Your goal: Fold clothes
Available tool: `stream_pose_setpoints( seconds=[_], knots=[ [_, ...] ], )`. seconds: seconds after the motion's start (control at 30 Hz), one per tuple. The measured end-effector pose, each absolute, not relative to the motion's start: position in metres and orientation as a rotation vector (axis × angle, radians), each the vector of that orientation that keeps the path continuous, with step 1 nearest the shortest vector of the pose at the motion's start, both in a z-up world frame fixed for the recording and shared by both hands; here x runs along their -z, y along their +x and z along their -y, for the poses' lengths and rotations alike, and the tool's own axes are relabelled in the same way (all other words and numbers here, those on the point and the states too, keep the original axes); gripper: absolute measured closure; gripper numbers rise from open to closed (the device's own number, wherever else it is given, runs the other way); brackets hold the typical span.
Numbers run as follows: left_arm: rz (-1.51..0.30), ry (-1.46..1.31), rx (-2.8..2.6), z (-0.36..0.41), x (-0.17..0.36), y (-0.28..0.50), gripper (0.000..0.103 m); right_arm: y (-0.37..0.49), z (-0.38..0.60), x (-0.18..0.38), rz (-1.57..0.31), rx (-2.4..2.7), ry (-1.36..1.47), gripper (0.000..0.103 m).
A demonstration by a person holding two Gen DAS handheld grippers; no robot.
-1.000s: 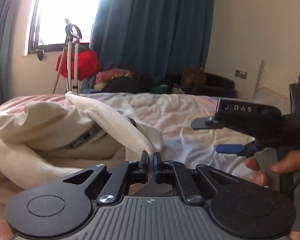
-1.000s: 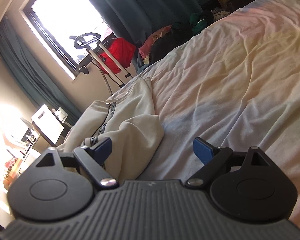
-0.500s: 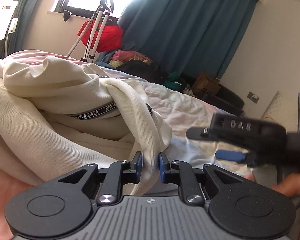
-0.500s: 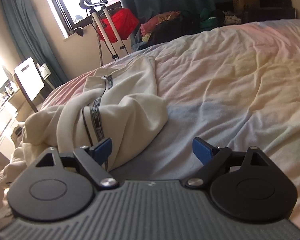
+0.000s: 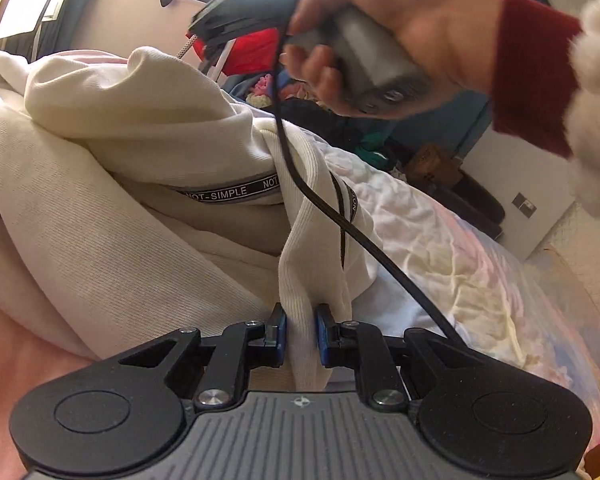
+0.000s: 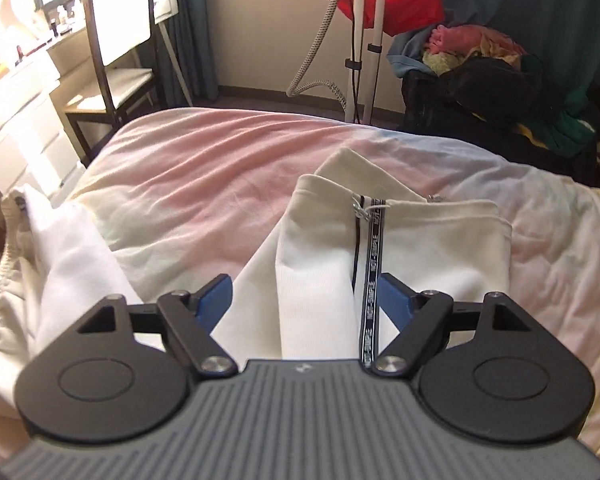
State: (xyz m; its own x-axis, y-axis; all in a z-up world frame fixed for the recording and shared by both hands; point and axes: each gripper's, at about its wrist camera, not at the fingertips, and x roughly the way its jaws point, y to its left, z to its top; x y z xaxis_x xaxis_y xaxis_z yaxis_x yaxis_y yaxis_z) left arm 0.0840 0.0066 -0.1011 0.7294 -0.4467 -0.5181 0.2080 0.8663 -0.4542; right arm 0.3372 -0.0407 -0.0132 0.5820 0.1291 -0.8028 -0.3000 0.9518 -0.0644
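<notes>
Pinching a ribbed edge of the cream garment point(image 5: 300, 280), the left tongs point(image 5: 301, 334) hold it above the bed point(image 5: 480, 280). The right tongs point(image 6: 306, 300) hang spread wide over the garment's striped panel, seemingly not touching it.

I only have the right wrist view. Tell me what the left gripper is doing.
Observer: The left gripper is shut on a ribbed cream hem of the cream garment.
Operator: Report what's above it.
Observer: A hand with a red cuff holds the right gripper's grey handle over the garment.
Operator: Check for snags.
Observer: A black cable runs from that handle down across the hem, to the right of the left fingers.
</notes>
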Motion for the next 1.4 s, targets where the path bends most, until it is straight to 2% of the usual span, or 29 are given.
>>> stream_pose_setpoints(
  seconds=[0.07, 0.13, 0.17, 0.2, 0.23, 0.27, 0.4, 0.6, 0.73, 0.87, 0.97, 1.07, 1.17, 1.3, 1.33, 1.37, 1.4],
  knots=[
    [-0.67, -0.395, 0.373, -0.008, 0.106, 0.086, 0.088, 0.362, 0.011, 0.027, -0.946, -0.253, -0.31, 0.035],
    [-0.675, -0.401, 0.375, -0.008, 0.11, 0.087, 0.088, 0.376, -0.006, 0.048, -0.984, -0.235, -0.402, 0.039],
    [-0.672, -0.395, 0.377, -0.007, 0.111, 0.088, 0.09, 0.379, -0.008, 0.057, -0.995, -0.215, -0.439, 0.054],
    [-0.67, -0.389, 0.38, -0.006, 0.113, 0.089, 0.09, 0.383, -0.009, 0.065, -1.001, -0.189, -0.474, 0.064],
    [-0.667, -0.383, 0.382, -0.004, 0.114, 0.089, 0.09, 0.386, -0.009, 0.072, -1.006, -0.163, -0.508, 0.081],
    [-0.665, -0.376, 0.385, -0.003, 0.114, 0.09, 0.091, 0.387, -0.005, 0.074, -1.0, -0.144, -0.51, 0.09],
    [-0.658, -0.363, 0.394, -0.004, 0.116, 0.09, 0.091, 0.373, 0.026, 0.035, -0.837, -0.071, -0.473, 0.096],
    [-0.647, -0.308, 0.398, 0.001, 0.11, 0.087, 0.091, 0.326, 0.152, -0.051, -0.622, 0.124, -0.188, 0.097],
    [-0.665, -0.268, 0.382, 0.005, 0.108, 0.083, 0.09, 0.255, 0.266, -0.065, -0.562, 0.224, 0.163, 0.097],
    [-0.69, -0.226, 0.364, 0.009, 0.108, 0.077, 0.089, 0.161, 0.358, -0.023, -0.558, 0.288, 0.495, 0.097],
    [-0.685, -0.166, 0.346, 0.015, 0.107, 0.077, 0.086, 0.109, 0.388, 0.01, -0.575, 0.307, 0.581, 0.096],
    [-0.697, -0.141, 0.33, 0.019, 0.11, 0.078, 0.085, 0.069, 0.423, 0.05, -0.594, 0.26, 0.842, 0.096],
    [-0.692, -0.112, 0.313, 0.021, 0.112, 0.078, 0.083, 0.049, 0.442, 0.074, -0.581, 0.207, 1.081, 0.094],
    [-0.683, -0.072, 0.293, 0.023, 0.108, 0.068, 0.082, 0.04, 0.451, 0.092, -0.546, 0.135, 1.239, 0.091],
    [-0.68, -0.064, 0.288, 0.026, 0.108, 0.067, 0.082, 0.04, 0.454, 0.099, -0.554, 0.12, 1.287, 0.082],
    [-0.678, -0.059, 0.285, 0.029, 0.109, 0.067, 0.082, 0.041, 0.454, 0.106, -0.559, 0.103, 1.329, 0.059],
    [-0.677, -0.059, 0.283, 0.029, 0.109, 0.064, 0.082, 0.042, 0.453, 0.113, -0.562, 0.084, 1.367, 0.045]
  ],
)
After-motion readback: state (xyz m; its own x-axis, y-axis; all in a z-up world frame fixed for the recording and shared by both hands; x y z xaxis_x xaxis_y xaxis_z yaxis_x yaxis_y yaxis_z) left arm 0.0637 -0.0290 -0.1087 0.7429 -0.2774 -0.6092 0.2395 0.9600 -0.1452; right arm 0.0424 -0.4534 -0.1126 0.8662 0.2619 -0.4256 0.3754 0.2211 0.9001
